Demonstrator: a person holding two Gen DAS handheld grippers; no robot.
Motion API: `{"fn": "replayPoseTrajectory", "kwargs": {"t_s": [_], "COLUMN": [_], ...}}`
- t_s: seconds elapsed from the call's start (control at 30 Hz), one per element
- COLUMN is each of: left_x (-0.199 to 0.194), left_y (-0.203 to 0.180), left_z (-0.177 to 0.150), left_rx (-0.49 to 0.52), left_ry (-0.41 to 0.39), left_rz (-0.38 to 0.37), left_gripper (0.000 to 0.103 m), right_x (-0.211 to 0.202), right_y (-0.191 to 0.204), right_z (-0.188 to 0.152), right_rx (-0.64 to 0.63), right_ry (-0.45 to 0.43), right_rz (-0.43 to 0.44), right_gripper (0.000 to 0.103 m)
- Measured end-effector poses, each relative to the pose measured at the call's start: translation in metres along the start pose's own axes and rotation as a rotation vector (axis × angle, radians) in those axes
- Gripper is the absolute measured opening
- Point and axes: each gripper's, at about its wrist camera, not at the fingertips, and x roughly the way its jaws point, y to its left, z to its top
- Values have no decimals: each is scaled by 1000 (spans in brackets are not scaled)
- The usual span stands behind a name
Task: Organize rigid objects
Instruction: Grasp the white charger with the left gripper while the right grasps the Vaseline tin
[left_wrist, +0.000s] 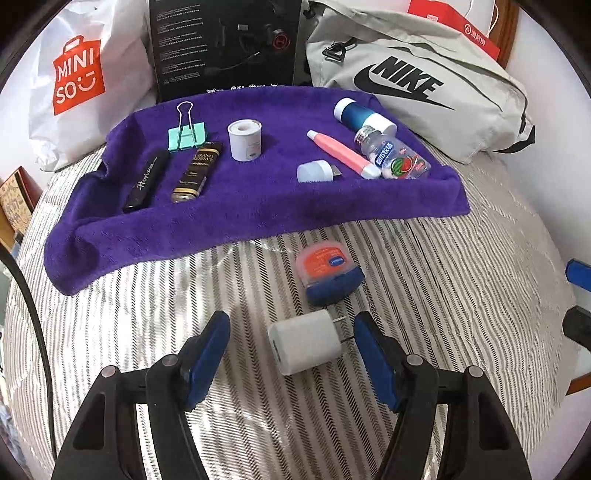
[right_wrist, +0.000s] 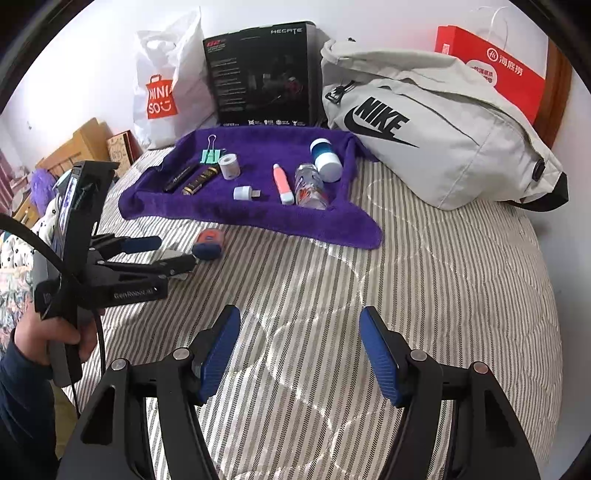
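A white charger plug (left_wrist: 306, 341) lies on the striped bedcover (left_wrist: 424, 295) between the fingers of my left gripper (left_wrist: 292, 318), which is open; its pads are clear of the plug. Just beyond the plug sits an orange and blue tin (left_wrist: 327, 273). On the purple towel (left_wrist: 240, 218) lie a green binder clip (left_wrist: 186, 134), a black tube (left_wrist: 146, 179), a gold-black tube (left_wrist: 197, 171), a white tape roll (left_wrist: 244, 140), a small white cap (left_wrist: 314, 171), a pink pen (left_wrist: 341, 153), a clear bottle (left_wrist: 391, 155) and a blue-white bottle (left_wrist: 360, 116). My right gripper (right_wrist: 300, 314) is open and empty over bare bedcover.
Behind the towel stand a white Miniso bag (left_wrist: 79, 85), a black box (left_wrist: 225, 44), a grey Nike bag (left_wrist: 417, 85) and a red paper bag (right_wrist: 491, 70). In the right wrist view a hand (right_wrist: 55, 336) holds the left gripper (right_wrist: 162, 254) at the left.
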Motion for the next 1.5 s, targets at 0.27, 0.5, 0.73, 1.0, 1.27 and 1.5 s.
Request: {"fn": "replayPoseTrajectory", "kwargs": {"t_s": [0.27, 0.5, 0.73, 1.0, 1.27, 1.5], "left_x": [5, 0, -6, -16, -21, -26], "left_y": [-10, -4, 10, 42, 70, 89], "left_z": [-3, -8, -10, -19, -27, -33], "left_rx": [6, -26, -43, -75, -119, -147], "left_ry": [1, -38, -40, -35, -33, -35], "left_rz": [43, 59, 25, 66, 78, 86], "left_gripper": [68, 54, 45, 45, 45, 45], "right_x": [12, 22, 34, 53, 91, 116], "right_y": [2, 2, 9, 23, 51, 66], "right_z": [-5, -6, -6, 6, 33, 45], "right_rx": [-5, -9, -23, -35, -56, -77], "right_ry": [37, 63, 88, 80, 76, 80], "right_rz": [2, 8, 19, 64, 147, 162], "right_gripper": [66, 66, 66, 66, 66, 66]}}
